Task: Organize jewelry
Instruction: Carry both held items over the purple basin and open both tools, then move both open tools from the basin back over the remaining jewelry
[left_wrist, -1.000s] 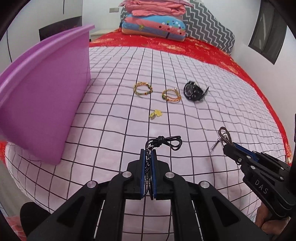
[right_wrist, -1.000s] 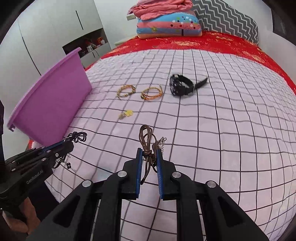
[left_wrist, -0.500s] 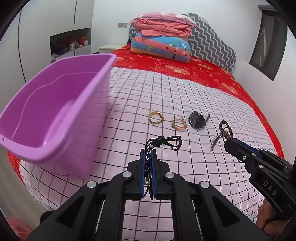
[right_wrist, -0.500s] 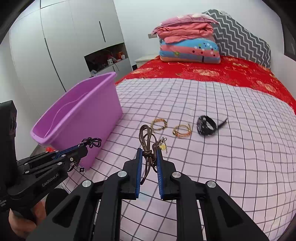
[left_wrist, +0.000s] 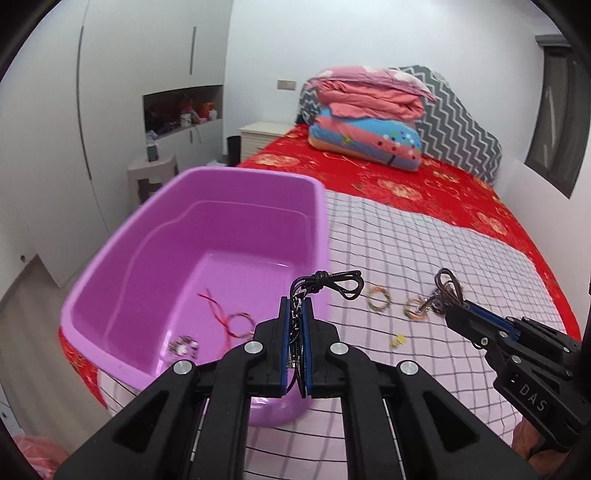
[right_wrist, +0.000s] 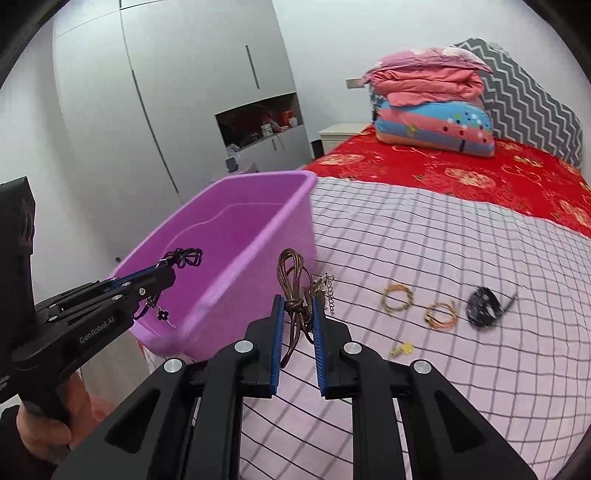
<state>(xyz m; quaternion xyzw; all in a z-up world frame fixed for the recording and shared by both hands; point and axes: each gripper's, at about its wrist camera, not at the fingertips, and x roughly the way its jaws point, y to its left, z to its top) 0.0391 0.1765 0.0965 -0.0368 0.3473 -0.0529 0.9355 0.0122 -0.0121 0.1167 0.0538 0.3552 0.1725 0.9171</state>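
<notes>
My left gripper (left_wrist: 295, 314) is shut on a black cord necklace (left_wrist: 332, 282) and holds it over the near right corner of the purple tub (left_wrist: 110, 273). It also shows in the right wrist view (right_wrist: 168, 275). My right gripper (right_wrist: 298, 306) is shut on a brown cord necklace (right_wrist: 290, 269), raised above the bed just right of the tub (right_wrist: 280, 218). A red string bracelet (left_wrist: 236, 325) and a pale bracelet (left_wrist: 183, 347) lie in the tub. Two woven bracelets (right_wrist: 397, 297) (right_wrist: 441, 314), a black watch (right_wrist: 482, 306) and a small yellow charm (right_wrist: 402, 349) lie on the checked sheet.
The tub stands at the bed's left edge on the checked pink sheet (right_wrist: 480, 369). A red cover (left_wrist: 424, 184), folded quilts (left_wrist: 369, 122) and a zigzag pillow (left_wrist: 461, 129) are at the far end. White wardrobes (right_wrist: 166, 129) stand to the left.
Both grippers have risen and swung left toward the tub with their necklaces still held. The tub's inside has come into view.
</notes>
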